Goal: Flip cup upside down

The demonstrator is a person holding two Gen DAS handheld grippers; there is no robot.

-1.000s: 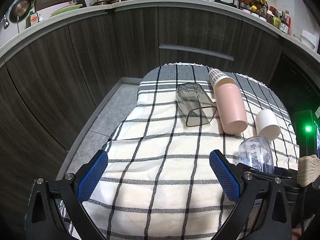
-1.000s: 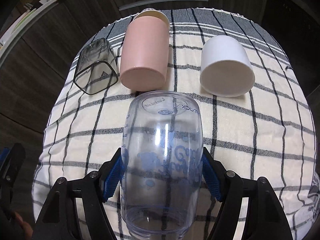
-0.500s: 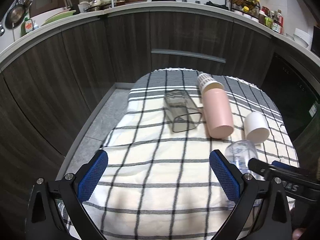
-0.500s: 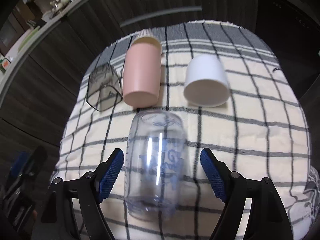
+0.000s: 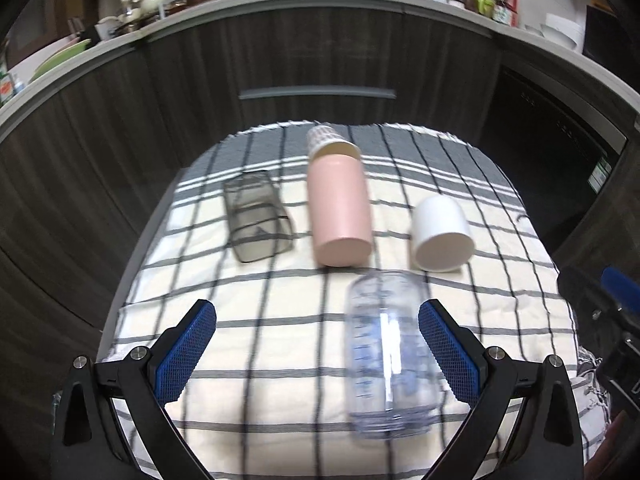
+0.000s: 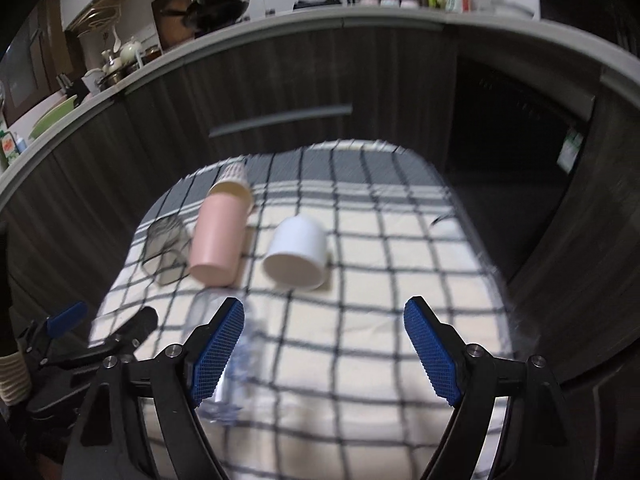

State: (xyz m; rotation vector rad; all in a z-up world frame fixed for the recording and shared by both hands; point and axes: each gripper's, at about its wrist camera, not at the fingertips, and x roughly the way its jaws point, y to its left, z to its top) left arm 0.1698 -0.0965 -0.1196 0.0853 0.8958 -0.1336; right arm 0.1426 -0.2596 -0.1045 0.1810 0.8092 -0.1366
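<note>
A clear plastic cup with blue print (image 5: 390, 354) stands upside down on the checked cloth (image 5: 256, 320), just inside my left gripper's right finger. It shows blurred in the right wrist view (image 6: 236, 352) behind the left finger. My left gripper (image 5: 318, 350) is open and empty. My right gripper (image 6: 324, 346) is open and empty, pulled back to the right of the cup. A pink cup (image 5: 340, 212), a white cup (image 5: 440, 232) and a smoky square glass (image 5: 256, 216) stand upside down farther back.
A patterned paper cup (image 5: 324, 140) sits behind the pink cup. Dark cabinet fronts (image 5: 312, 56) curve around the far side. The cloth's edges drop off left and right. My left gripper shows in the right wrist view (image 6: 80, 340) at lower left.
My right gripper opened, let go of the clear cup and drew back up and to the right. My left gripper shifted right, so the clear cup now stands between its fingers.
</note>
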